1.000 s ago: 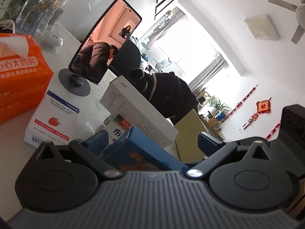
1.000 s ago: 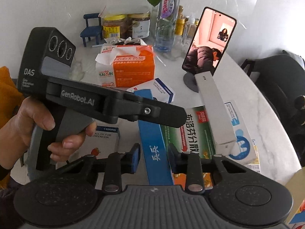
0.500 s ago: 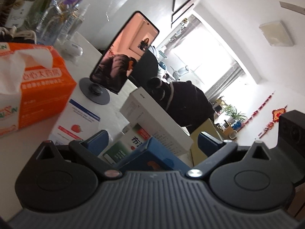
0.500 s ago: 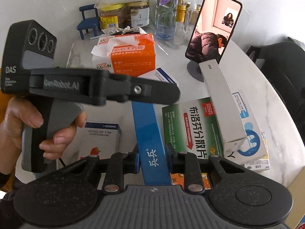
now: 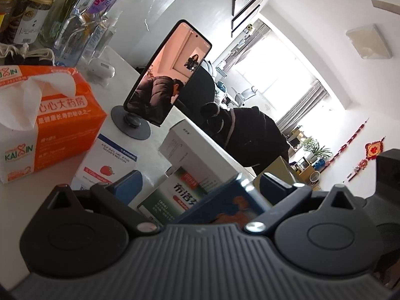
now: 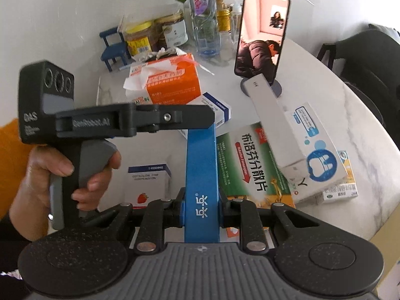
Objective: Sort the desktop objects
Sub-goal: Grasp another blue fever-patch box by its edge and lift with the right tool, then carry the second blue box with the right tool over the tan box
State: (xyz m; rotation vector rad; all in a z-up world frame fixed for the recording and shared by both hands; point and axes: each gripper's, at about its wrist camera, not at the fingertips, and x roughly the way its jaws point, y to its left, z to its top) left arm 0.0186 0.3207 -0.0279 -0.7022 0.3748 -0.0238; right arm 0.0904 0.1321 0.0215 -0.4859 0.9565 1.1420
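A long blue box [image 6: 201,175] stands on its narrow edge over the table, and my right gripper [image 6: 201,206] is shut on its near end. In the left wrist view the same blue box [image 5: 225,207] lies between my left gripper's [image 5: 200,182] wide-open fingers, not touching them as far as I can tell. The left gripper body [image 6: 112,122] crosses the blue box's far end in the right wrist view. A green and white medicine box [image 6: 252,165], a long white box [image 6: 275,127] and a white and blue box [image 6: 317,155] lie to the right.
An orange tissue box [image 6: 172,80] and a phone on a stand [image 6: 262,37] stand further back, with jars [image 6: 140,37] and a water bottle [image 6: 203,17] behind. Two white strawberry boxes [image 6: 150,185] [image 6: 215,110] lie on the marble table [image 6: 362,115]. The table edge curves at right.
The right gripper's fingers have closed onto the blue box. The left gripper has swung across the box's far end and turned, its view shifting right; it stays open.
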